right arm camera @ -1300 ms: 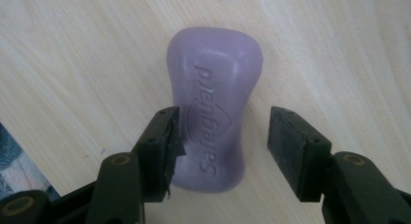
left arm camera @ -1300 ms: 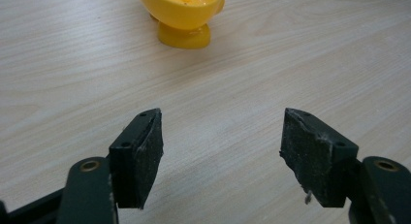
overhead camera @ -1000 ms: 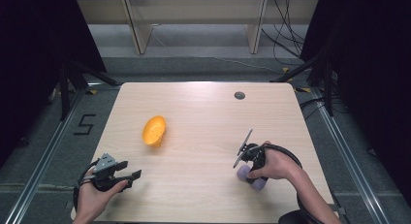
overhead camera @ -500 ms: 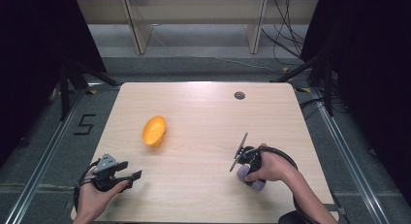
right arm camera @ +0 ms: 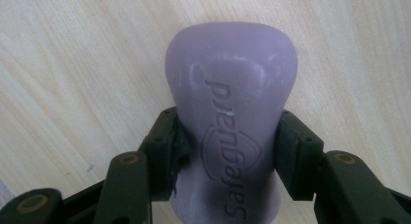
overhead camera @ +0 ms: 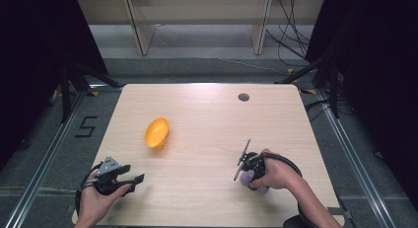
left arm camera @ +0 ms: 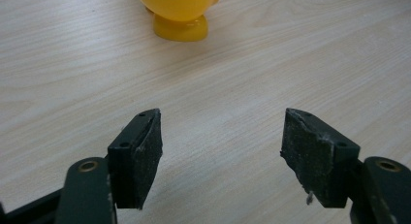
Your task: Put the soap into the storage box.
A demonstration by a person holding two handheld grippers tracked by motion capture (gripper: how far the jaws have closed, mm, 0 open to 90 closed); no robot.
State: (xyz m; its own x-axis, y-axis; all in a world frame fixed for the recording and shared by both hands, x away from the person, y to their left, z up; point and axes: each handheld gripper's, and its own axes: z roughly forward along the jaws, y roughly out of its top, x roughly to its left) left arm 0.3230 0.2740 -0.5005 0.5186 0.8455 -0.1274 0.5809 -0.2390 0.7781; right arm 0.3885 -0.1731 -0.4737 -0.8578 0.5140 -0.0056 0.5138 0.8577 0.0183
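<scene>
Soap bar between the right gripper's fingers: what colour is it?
Pale purple soap bar, clearest in right gripper view.

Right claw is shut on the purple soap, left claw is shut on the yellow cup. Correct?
Not quite. The left claw is open with nothing between its pads, and the yellow cup stands apart on the table ahead of it, as the left gripper view shows. The right claw is indeed shut on the purple soap.

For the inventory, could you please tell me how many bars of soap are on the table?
1. The purple soap bar lies near the table's right front edge, clamped between the right tongs. Nothing hints at another, though the hand could hide one.
</scene>
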